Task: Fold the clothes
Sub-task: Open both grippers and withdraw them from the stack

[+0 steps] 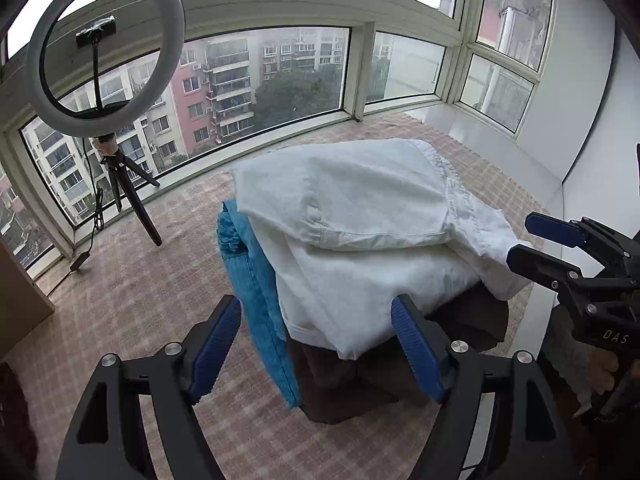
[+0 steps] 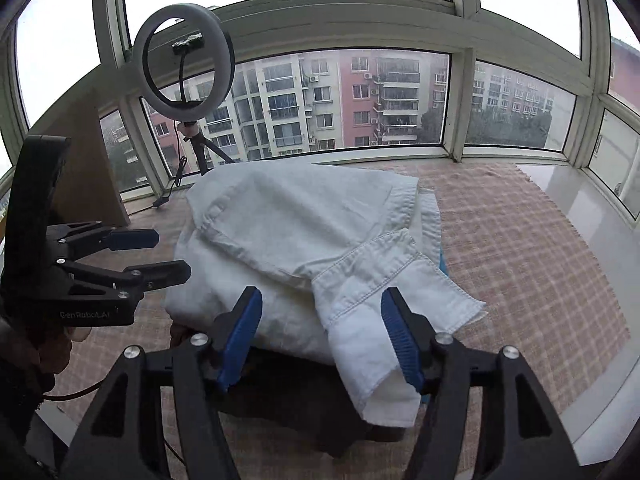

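Observation:
A folded white garment [image 1: 360, 208] [image 2: 288, 216] lies on top of a pile, over a blue denim piece [image 1: 256, 280] and a dark brown piece [image 1: 340, 384]. My left gripper [image 1: 316, 304] [image 2: 172, 254] is open at the pile's near left side, with the white garment's near edge between its blue pads [image 1: 216, 340]. My right gripper [image 2: 322, 296] [image 1: 524, 238] is open at the pile's right side. A loose white sleeve end [image 2: 372, 320] lies between its fingers without being pinched. A hand [image 1: 600, 372] holds the right gripper's handle.
The pile rests on a pink plaid cloth [image 1: 132, 280] [image 2: 540, 260] under a curved window. A ring light on a tripod [image 1: 106, 52] [image 2: 184, 60] stands at the back left with a cable on the cloth. A wooden board [image 2: 88, 152] leans at the left. A white ledge [image 2: 580, 208] runs along the right.

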The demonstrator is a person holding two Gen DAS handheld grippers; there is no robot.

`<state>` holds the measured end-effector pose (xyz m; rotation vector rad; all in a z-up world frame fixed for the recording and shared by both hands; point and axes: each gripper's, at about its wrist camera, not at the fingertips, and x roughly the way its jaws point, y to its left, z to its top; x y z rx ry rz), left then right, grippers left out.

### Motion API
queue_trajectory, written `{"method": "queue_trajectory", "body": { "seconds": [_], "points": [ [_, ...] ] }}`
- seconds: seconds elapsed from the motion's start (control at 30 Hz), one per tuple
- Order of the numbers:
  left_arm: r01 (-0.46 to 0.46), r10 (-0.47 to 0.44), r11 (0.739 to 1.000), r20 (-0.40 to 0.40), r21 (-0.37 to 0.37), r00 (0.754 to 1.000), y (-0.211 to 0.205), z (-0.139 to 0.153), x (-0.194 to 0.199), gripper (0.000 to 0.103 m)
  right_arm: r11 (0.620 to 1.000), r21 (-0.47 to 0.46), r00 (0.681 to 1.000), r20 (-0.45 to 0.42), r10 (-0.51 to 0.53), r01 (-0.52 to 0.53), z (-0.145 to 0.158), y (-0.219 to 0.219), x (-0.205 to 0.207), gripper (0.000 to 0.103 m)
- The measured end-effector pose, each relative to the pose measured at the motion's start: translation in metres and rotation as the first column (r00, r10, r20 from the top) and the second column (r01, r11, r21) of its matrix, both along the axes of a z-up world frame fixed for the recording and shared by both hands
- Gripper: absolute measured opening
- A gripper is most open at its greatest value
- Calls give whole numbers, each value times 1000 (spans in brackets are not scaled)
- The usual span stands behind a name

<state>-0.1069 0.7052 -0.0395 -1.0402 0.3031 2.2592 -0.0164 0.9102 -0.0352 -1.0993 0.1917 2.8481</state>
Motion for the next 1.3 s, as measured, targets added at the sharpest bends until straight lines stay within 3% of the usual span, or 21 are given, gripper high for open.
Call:
{"method": "queue_trajectory", "body": {
  "seconds": [0.17, 0.4, 0.67, 0.97, 1.3],
  "points": [
    [-82, 82, 997, -43, 11, 996, -68, 12, 39, 77, 998, -25, 998, -33, -54, 54, 2, -40, 43, 63],
    [-147, 144, 987, -44, -68, 989, -153, -8, 79, 77, 989, -98, 994, 23, -109, 111, -20, -110, 87, 63],
    [-125, 125, 992, 1, -34, 992, -234, -9, 127, 77, 993, -41, 993, 36, -112, 114, -16, -193, 129, 63],
    [-79, 77, 996, -56, -32, 995, -273, 9, 164, 77, 993, 5, 993, 7, -117, 117, -6, -254, 157, 63],
    [-59, 57, 998, -73, -27, 996, -287, 15, 175, 77, 988, 18, 988, -13, -156, 156, 4, -272, 173, 63]
  ]
}}
